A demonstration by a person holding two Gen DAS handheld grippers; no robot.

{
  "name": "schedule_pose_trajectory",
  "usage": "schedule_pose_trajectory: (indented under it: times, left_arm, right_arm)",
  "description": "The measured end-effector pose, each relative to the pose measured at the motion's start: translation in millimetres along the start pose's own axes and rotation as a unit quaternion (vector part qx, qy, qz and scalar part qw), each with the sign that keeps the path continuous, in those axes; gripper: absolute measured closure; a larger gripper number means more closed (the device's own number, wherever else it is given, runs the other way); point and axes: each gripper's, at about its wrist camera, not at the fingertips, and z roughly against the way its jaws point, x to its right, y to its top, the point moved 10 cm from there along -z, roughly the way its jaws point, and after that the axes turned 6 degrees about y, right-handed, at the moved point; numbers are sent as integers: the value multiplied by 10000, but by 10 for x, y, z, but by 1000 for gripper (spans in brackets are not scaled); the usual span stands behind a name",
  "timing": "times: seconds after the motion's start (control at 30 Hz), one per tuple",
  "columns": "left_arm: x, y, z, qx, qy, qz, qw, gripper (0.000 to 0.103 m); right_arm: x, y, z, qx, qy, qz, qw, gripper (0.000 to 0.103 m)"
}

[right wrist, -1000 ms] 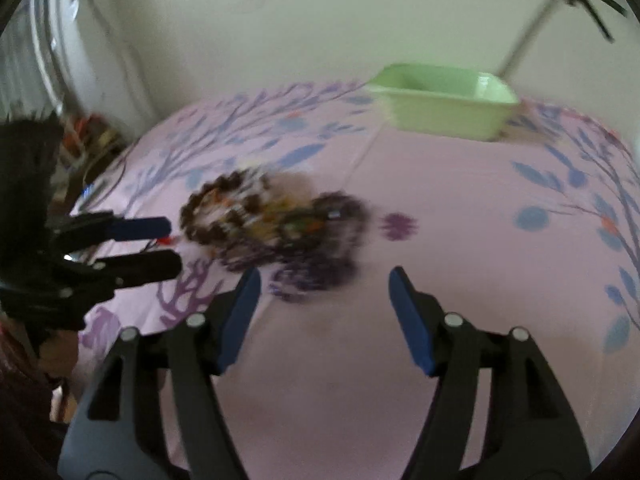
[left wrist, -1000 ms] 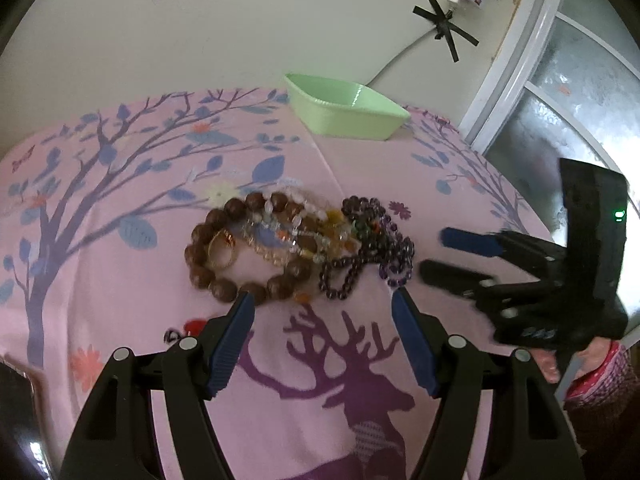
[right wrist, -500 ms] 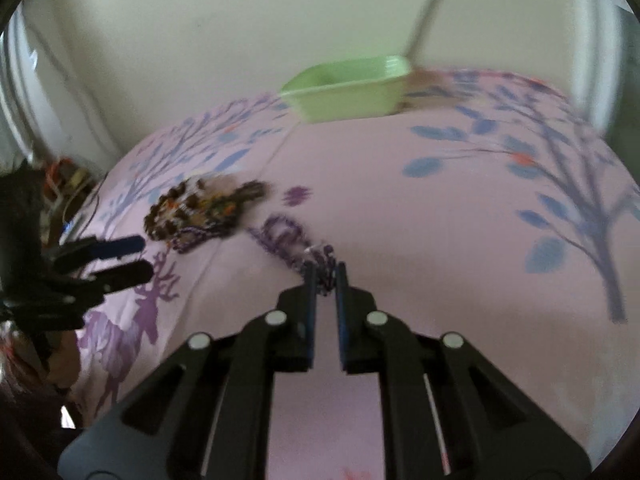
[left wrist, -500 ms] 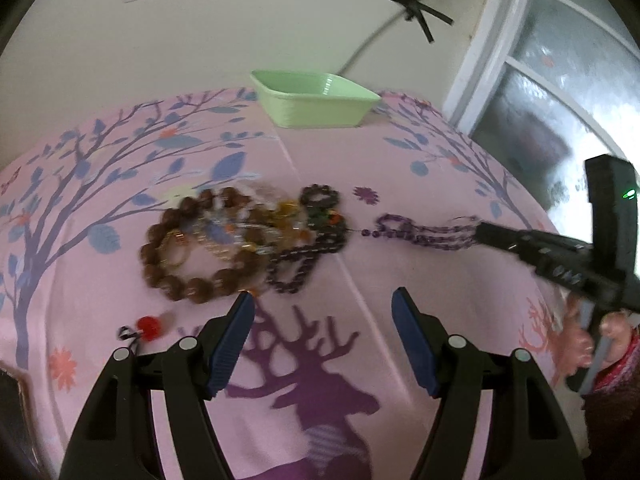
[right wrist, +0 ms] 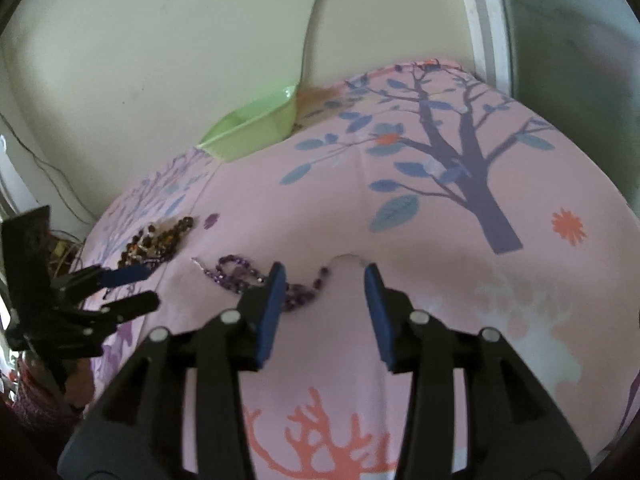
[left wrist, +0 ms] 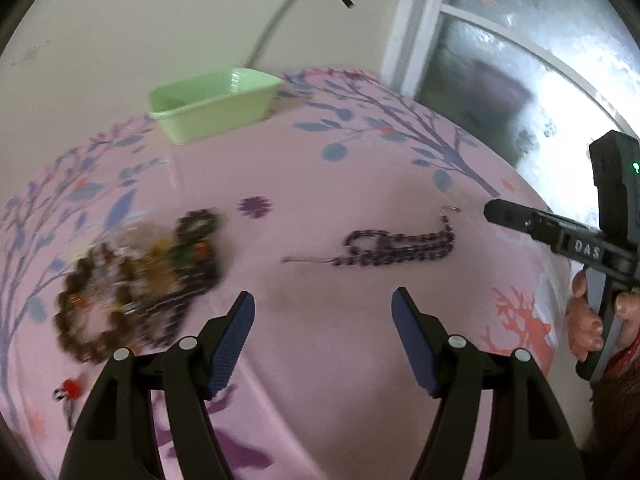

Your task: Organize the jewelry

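A purple bead necklace (left wrist: 396,249) lies stretched out alone on the pink cloth; it also shows in the right wrist view (right wrist: 240,273), just ahead of my right gripper (right wrist: 324,276), which is open and empty above its clasp end. The pile of bracelets and beads (left wrist: 136,280) lies to the left, also in the right wrist view (right wrist: 156,240). My left gripper (left wrist: 322,312) is open and empty, hovering between pile and necklace. A green dish (left wrist: 212,104) stands at the back by the wall, also in the right wrist view (right wrist: 256,128).
A small red charm (left wrist: 70,388) lies near the left front. The round table's cloth (left wrist: 320,168) drops off at the right edge by a window (left wrist: 520,60). A cable taped to the wall (right wrist: 316,20) runs down behind the dish.
My right gripper dragged the purple necklace away from the pile to the right, then opened and let it go. My left gripper view has swung rightward.
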Motion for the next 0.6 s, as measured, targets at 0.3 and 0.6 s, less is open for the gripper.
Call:
schedule_pose_trajectory:
  times: [0.3,0.6]
  left_arm:
    - [354,139,-379,-446,-514,85,9976,54]
    - [613,228,-486,-411,-765,75,9962,103]
  right_arm:
    - [-213,-251,-305,-573,-69,940,9939,43]
    - [-366,-242,-509,-601,-446,2035,9762,65]
